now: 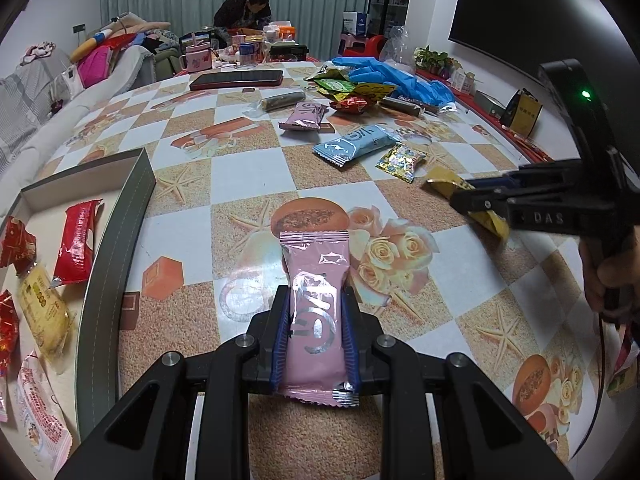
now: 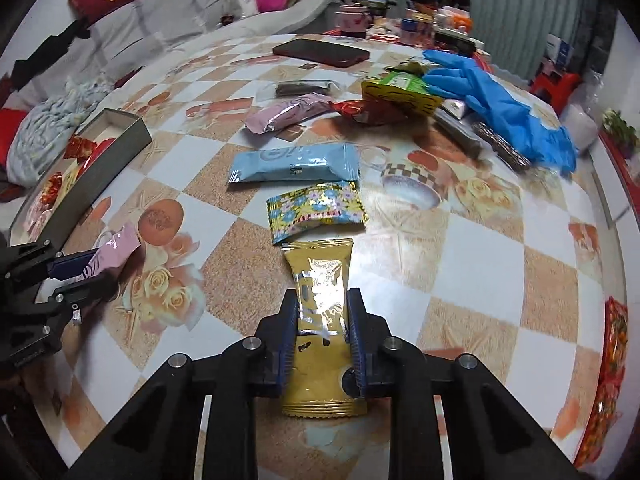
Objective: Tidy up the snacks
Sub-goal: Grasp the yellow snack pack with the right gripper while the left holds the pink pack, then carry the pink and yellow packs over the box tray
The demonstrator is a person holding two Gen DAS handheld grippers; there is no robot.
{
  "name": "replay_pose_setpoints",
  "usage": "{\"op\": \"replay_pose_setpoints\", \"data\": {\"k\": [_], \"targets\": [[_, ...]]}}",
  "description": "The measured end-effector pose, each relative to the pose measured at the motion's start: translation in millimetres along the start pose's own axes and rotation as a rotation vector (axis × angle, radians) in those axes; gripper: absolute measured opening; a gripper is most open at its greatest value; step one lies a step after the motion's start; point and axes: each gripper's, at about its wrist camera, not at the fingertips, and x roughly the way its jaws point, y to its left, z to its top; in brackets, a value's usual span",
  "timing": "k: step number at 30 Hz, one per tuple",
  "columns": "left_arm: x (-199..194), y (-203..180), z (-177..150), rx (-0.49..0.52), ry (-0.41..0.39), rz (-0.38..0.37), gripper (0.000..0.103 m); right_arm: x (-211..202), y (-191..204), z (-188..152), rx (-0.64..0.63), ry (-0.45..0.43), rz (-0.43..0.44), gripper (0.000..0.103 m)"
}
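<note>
My left gripper [image 1: 314,300] is shut on a pink snack packet [image 1: 316,320] and holds it above the table; it also shows at the left of the right wrist view [image 2: 86,276], with the pink packet [image 2: 116,254] in it. My right gripper [image 2: 322,304] is shut on a gold snack packet [image 2: 320,320]; it shows at the right of the left wrist view [image 1: 470,200], with the gold packet [image 1: 448,184] in it. A grey open box [image 1: 116,216] at the left holds several snacks. It also appears in the right wrist view [image 2: 100,160].
On the checkered table lie a blue packet [image 2: 296,162], a gold-blue floral packet [image 2: 316,208], another pink packet [image 2: 286,114], a pile of snacks under blue gloves [image 2: 504,100] and a dark phone [image 2: 320,53]. A sofa [image 1: 40,112] stands at the left. A person [image 1: 244,6] sits at the far end.
</note>
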Motion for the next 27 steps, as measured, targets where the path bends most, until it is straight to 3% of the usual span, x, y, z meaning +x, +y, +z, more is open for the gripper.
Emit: {"op": "replay_pose_setpoints", "data": {"k": [6,11,16,27], "targets": [[0.0,-0.4,0.1,0.0,0.0,0.003,0.026,-11.2,39.3,-23.5,0.096,-0.027,-0.124,0.023],[0.7,0.2,1.0,-0.001,0.001,0.024,0.026,-26.6,70.7,-55.3,0.205,-0.074,-0.152,0.023],[0.4,-4.8,-0.6,0.017,0.006,0.058,0.026,-26.1,85.5,-55.7,0.222,-0.065,-0.199,0.023],[-1.0,-2.2,-2.5,0.008,0.006,0.056,0.026,-25.6,90.2,-58.4,0.24,-0.102,-0.231,0.023]]}}
